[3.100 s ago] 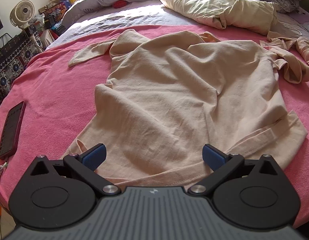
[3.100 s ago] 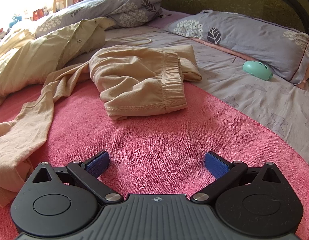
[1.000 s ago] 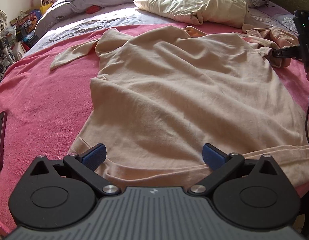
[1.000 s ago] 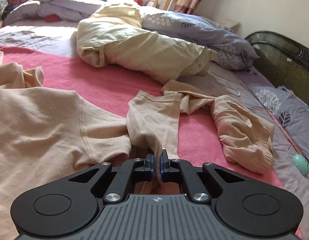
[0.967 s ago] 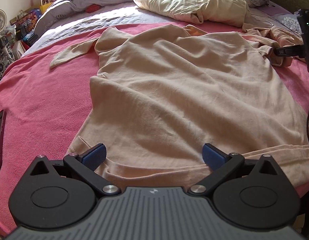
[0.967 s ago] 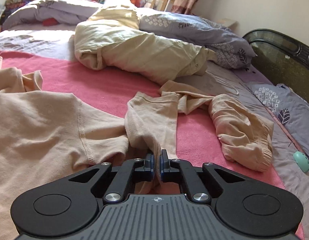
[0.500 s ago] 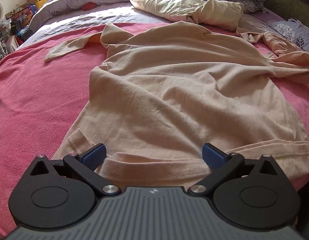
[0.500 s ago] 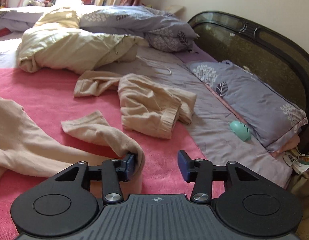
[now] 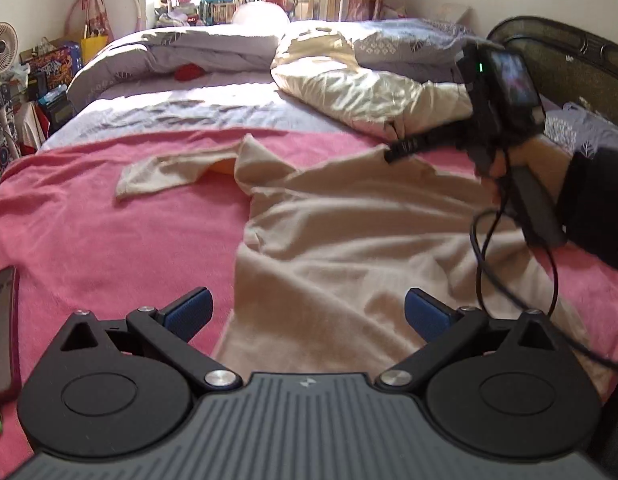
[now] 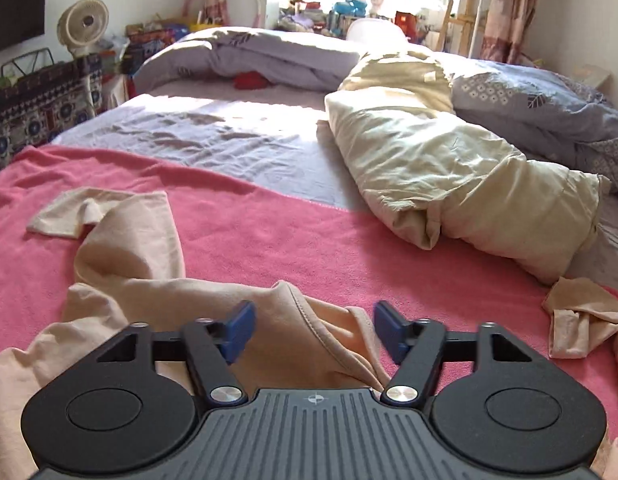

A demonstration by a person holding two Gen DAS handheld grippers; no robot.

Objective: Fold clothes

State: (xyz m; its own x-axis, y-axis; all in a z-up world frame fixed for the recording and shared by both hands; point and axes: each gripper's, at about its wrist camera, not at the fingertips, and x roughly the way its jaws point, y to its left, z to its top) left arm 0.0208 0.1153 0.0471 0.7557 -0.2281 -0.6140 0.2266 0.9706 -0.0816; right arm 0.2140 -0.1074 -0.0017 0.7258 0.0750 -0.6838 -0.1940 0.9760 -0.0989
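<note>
A beige long-sleeved shirt [image 9: 369,240] lies spread on a pink blanket [image 9: 109,240], one sleeve [image 9: 169,174] stretched out to the left. My left gripper [image 9: 307,312] hovers open over the shirt's lower part, nothing touching its blue pads. In the left wrist view a person's hand [image 9: 525,160] holds the right gripper's body at the shirt's far right shoulder. My right gripper [image 10: 313,334] sits low over the shirt's neckline [image 10: 305,312]. Its jaws are closing, the collar fabric lies between the pads, and gaps still show on both sides.
A phone in a dark red case [image 9: 3,320] lies at the blanket's left edge. A cream quilt bundle [image 10: 449,168] and grey bedding fill the far side. Another beige garment [image 10: 581,320] lies at the right. A dark headboard [image 9: 569,64] stands beyond.
The right gripper let go of the sleeve end, opened, and swung left to the neckline. The left gripper lifted off the hem and now looks further up the bed.
</note>
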